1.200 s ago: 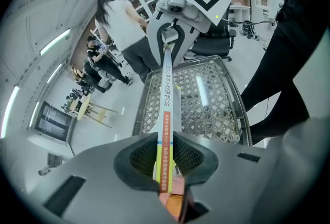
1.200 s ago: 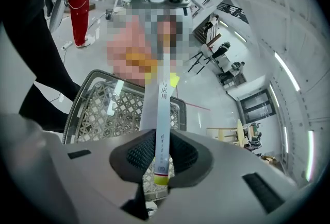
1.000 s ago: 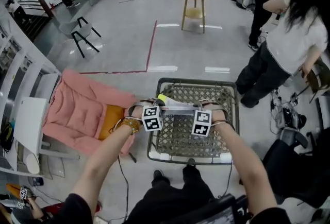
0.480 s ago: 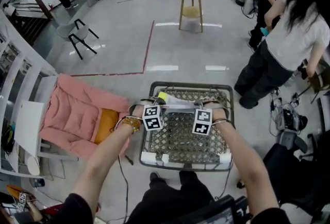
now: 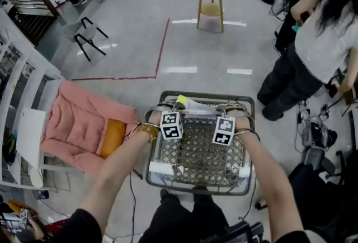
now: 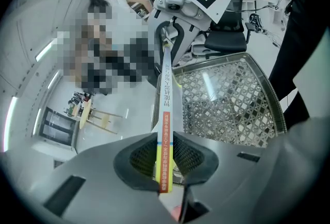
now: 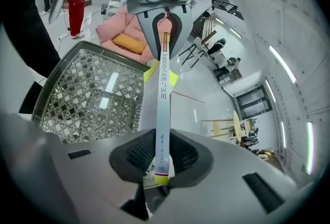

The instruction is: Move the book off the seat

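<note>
The left gripper (image 6: pixel 164 158) and the right gripper (image 7: pixel 161 153) were each clamped on one end of the thin book (image 5: pixel 197 106), holding it level between them. Over the last second they had carried it from above the middle of the wire-mesh seat (image 5: pixel 197 190) toward the far rim. The book looked lifted clear but not yet off the seat, with the pink armchair (image 5: pixel 84 124) lying to the left.

Left tool (image 5: pixel 169 109) and right tool (image 5: pixel 228 110) hold book (image 5: pixel 197 106) over mesh seat (image 5: pixel 198 152).
</note>
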Available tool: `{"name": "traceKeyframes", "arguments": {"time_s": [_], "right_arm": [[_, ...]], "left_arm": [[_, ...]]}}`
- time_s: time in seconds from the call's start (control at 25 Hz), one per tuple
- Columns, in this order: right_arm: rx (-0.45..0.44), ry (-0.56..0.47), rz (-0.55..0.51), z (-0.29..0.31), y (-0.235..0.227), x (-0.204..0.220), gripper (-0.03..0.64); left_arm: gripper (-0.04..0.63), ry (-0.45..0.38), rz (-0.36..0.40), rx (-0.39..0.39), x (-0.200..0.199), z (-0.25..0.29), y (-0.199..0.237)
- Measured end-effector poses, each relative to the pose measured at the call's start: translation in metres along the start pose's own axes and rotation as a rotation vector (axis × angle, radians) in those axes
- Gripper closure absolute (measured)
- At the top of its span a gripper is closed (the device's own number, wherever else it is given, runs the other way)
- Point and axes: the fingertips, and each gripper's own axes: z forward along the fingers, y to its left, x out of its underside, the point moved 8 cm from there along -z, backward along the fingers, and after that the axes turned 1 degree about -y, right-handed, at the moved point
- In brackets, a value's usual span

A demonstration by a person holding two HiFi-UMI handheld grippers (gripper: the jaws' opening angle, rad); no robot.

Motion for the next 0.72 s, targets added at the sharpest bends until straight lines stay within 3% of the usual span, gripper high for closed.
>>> {"name": "traceKeyframes", "arguments": {"time_s": [0.4, 0.72], "right_arm": [[0.083, 0.020, 0.005, 0.056, -0.037, 0.028, 0.546], [0.093, 0.035, -0.008, 0.086, -0.030, 0.046, 0.546]], "left_arm": [[0.525, 0.012, 0.025, -0.088, 0.000, 0.058, 0.044], [0.525, 0.000, 0.004, -0.103, 0.001, 0.094, 0.038]]}}
